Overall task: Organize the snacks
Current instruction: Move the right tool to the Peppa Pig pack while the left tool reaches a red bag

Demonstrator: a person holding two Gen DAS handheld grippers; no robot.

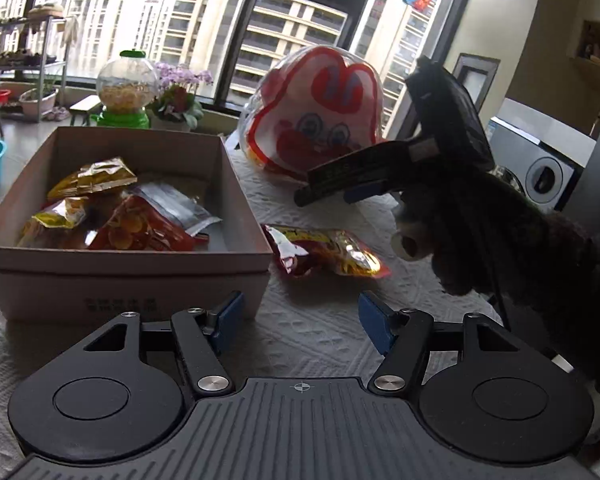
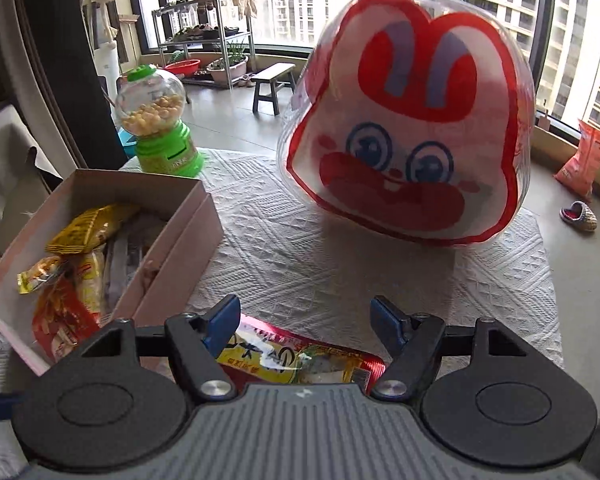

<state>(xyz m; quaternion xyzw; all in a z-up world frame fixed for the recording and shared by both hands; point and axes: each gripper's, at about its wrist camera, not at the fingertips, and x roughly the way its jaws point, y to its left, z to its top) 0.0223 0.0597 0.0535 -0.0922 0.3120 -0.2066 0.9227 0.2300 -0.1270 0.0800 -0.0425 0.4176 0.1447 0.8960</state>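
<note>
Box (image 1: 236, 184) on the counter (image 1: 320, 328) has approx 4 snacks in; 1 red pack (image 1: 324, 252) left beside it; right gripper (image 2: 304, 318) spread wide over pack, not pinching; left gripper (image 1: 300, 312) spread, empty.

One box (image 1: 124, 276), one loose snack packet (image 1: 324, 252), one rabbit container (image 2: 412, 132)

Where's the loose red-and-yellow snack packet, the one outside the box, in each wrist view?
Left wrist view: loose snack packet lies mid-frame on the white cloth, just right of the cardboard box.
Right wrist view: it sits at bottom centre, below and between the open jaws of the right gripper, partly hidden by the gripper body.
Shared landmark: the rabbit-face container stands behind the packet in both.
</note>
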